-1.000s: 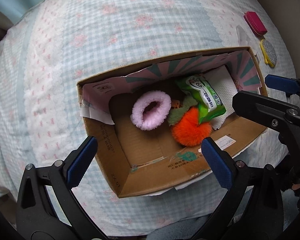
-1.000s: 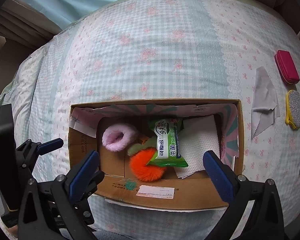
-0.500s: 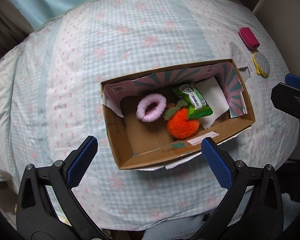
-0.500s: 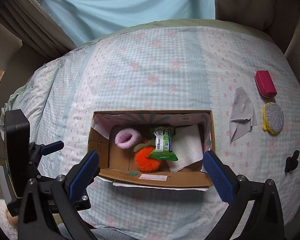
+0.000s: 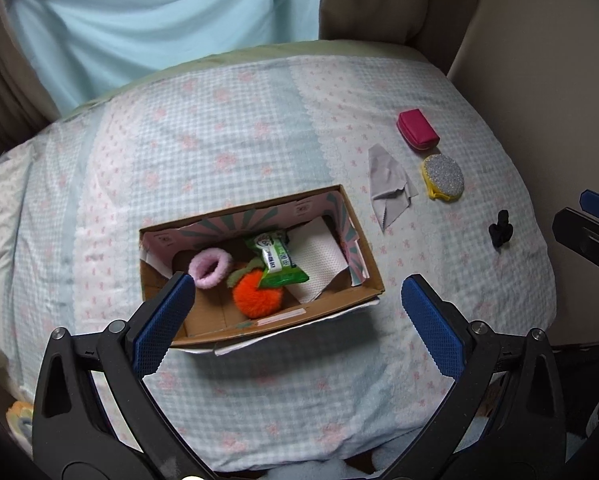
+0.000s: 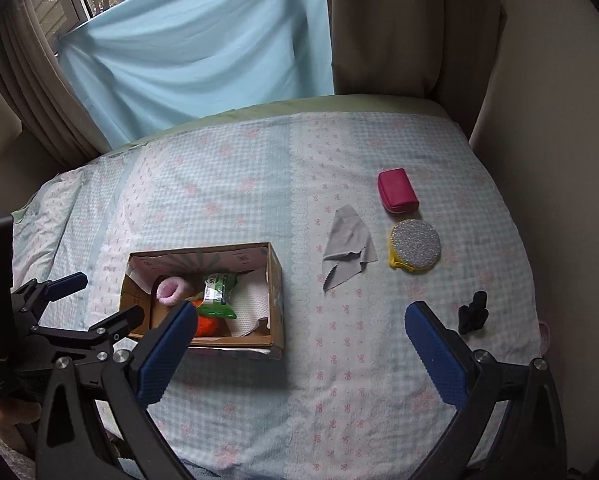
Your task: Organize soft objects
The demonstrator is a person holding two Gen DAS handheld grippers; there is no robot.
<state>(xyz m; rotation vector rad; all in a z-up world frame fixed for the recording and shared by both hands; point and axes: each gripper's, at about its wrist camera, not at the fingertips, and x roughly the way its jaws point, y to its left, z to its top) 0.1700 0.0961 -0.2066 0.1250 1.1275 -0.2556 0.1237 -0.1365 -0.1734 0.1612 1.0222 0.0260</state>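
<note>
A cardboard box (image 5: 341,306) (image 6: 277,280) sits on the bed. It holds a pink fuzzy ring (image 5: 210,266), an orange pompom (image 5: 255,296), a green tissue pack (image 5: 279,262) and white paper (image 5: 319,258). On the bedspread to the right lie a grey cloth (image 6: 349,246), a magenta pouch (image 6: 397,196), a round silver-and-yellow pad (image 6: 415,246) and a small black clip (image 6: 473,312). My left gripper (image 5: 297,322) is open and empty, high above the box's near side. My right gripper (image 6: 297,348) is open and empty, above the bedspread right of the box.
The bed carries a pale blue and pink checked cover (image 6: 227,184). A light blue curtain (image 6: 195,40) and beige drapes (image 6: 411,24) hang behind it. A beige wall (image 6: 559,120) stands at the right. The left gripper also shows in the right wrist view (image 6: 95,300).
Both grippers have pulled back and up from the box, so it looks smaller and more of the bed shows. The right view has shifted to the right, towards the loose items.
</note>
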